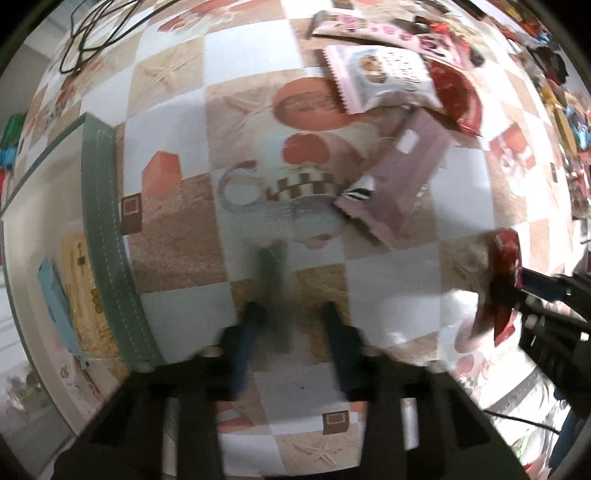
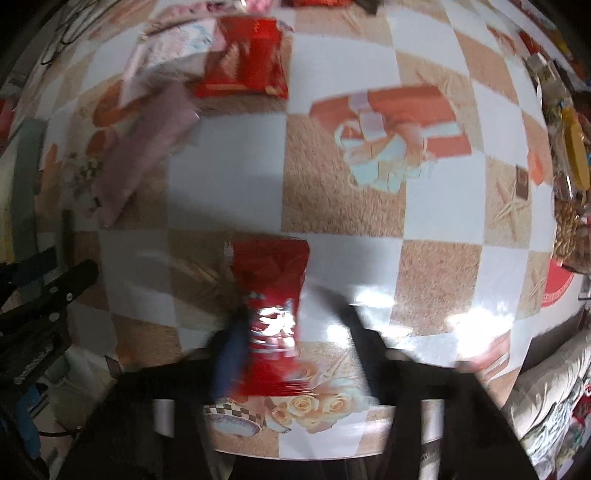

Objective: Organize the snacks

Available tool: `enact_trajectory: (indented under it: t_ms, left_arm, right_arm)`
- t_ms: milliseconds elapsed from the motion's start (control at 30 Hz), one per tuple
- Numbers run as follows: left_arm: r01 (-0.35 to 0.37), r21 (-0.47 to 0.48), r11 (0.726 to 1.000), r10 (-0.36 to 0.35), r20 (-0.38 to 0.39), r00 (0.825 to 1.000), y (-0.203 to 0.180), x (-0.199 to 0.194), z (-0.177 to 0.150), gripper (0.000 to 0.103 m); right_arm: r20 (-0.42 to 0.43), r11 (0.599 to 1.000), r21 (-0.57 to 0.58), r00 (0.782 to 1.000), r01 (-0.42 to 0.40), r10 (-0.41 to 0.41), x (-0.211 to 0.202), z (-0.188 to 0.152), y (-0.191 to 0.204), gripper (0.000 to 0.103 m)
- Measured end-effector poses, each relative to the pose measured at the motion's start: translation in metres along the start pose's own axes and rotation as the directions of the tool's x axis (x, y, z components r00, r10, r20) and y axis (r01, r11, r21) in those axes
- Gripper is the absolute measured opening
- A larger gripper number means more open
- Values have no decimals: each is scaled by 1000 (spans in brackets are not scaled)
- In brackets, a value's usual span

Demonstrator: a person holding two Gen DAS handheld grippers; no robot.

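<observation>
My left gripper [image 1: 291, 314] is open and empty above the checked tablecloth [image 1: 388, 280]. A mauve packet [image 1: 399, 181], a white-and-pink packet [image 1: 384, 77] and a red packet [image 1: 458, 96] lie ahead of it in a pile. My right gripper [image 2: 291, 314] has a red snack packet [image 2: 273, 314] between its fingers; the blur hides whether the jaws press it. The same packet [image 1: 502, 284] shows at the right gripper's tip in the left wrist view. Another red packet [image 2: 245, 59] and the mauve packet [image 2: 144, 147] lie farther off.
A cloth box with a green stitched rim [image 1: 107, 236] stands at the left and holds a yellow packet [image 1: 85, 291] and a blue one [image 1: 55, 299]. Black cables [image 1: 96, 33] lie at the far left. More goods crowd the right table edge [image 2: 569, 177].
</observation>
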State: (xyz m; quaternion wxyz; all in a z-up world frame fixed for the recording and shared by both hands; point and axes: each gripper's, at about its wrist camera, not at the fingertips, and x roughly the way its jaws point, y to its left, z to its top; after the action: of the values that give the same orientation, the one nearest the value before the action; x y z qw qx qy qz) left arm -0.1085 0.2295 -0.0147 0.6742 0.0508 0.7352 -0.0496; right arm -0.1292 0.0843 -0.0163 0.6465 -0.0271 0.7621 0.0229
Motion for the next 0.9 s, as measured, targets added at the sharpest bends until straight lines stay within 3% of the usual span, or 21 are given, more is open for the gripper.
enact_trajectory:
  t_ms: [100, 267, 667, 867, 900]
  left_arm:
    - [51, -14, 999, -51, -16, 999, 1, -3, 0, 17]
    - [92, -35, 995, -91, 30, 995, 11, -23, -6, 17]
    - [158, -75, 985, -148, 129, 981, 39, -79, -20, 17]
    - [142, -68, 988, -134, 109, 985, 38, -65, -24, 18]
    - [141, -55, 988, -135, 102, 986, 38, -60, -27, 25]
  right_arm:
    - [-4, 998, 34, 998, -56, 57, -3, 0, -6, 21]
    - [18, 992, 45, 993, -119, 118, -16, -3, -13, 22]
    - [55, 985, -34, 983, -171, 173, -59, -1, 10, 21]
    - [67, 982, -85, 982, -171, 177, -74, 2, 25, 22]
    - [67, 982, -84, 982, -170, 176, -73, 0, 25, 21]
